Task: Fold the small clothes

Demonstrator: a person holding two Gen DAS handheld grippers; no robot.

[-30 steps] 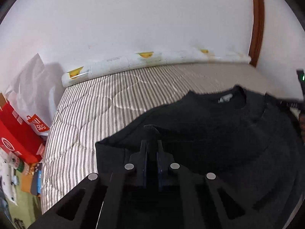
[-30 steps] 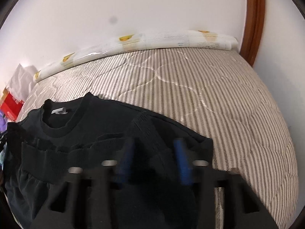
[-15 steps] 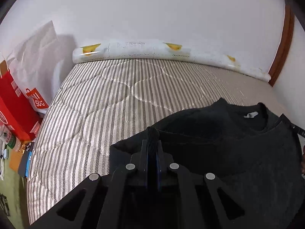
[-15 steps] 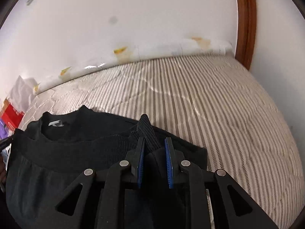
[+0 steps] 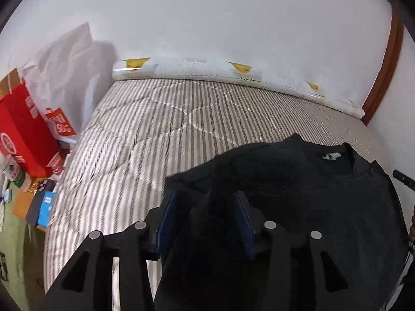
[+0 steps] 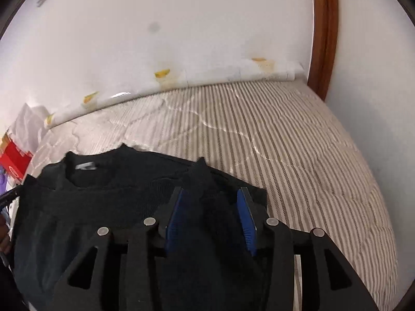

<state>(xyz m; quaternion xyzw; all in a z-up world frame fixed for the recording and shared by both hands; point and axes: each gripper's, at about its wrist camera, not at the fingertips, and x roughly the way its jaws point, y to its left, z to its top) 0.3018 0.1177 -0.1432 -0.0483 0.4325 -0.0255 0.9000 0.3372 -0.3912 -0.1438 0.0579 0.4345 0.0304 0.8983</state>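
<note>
With its blue pads spread wide, the left gripper is released, holding nothing; a raised pucker of black fabric stands in the gap, not touching either pad as far as the view shows. Right gripper same state: blue pads apart, a peaked fold of the same cloth poking up between them, unclamped.

The garment is a black sweatshirt, lying on the striped quilted mattress. Ribbed crew neckline with a small white tag faces the far wall. In the right wrist view the sweatshirt shows a ribbed band running across just below the collar, so the lower part looks doubled up over the chest. Left gripper sits over the garment's left edge, right gripper over its right edge; mattress stripes show just outside each.

Farther out: a rolled white mat with yellow marks lies along the mattress's far edge against the white wall. Brown wooden door trim stands at the right corner. Off the mattress's left side: a red paper bag, a white plastic bag with a red logo, and a dark phone-like item and a blue packet on the floor. Small items there too blurred to name.
</note>
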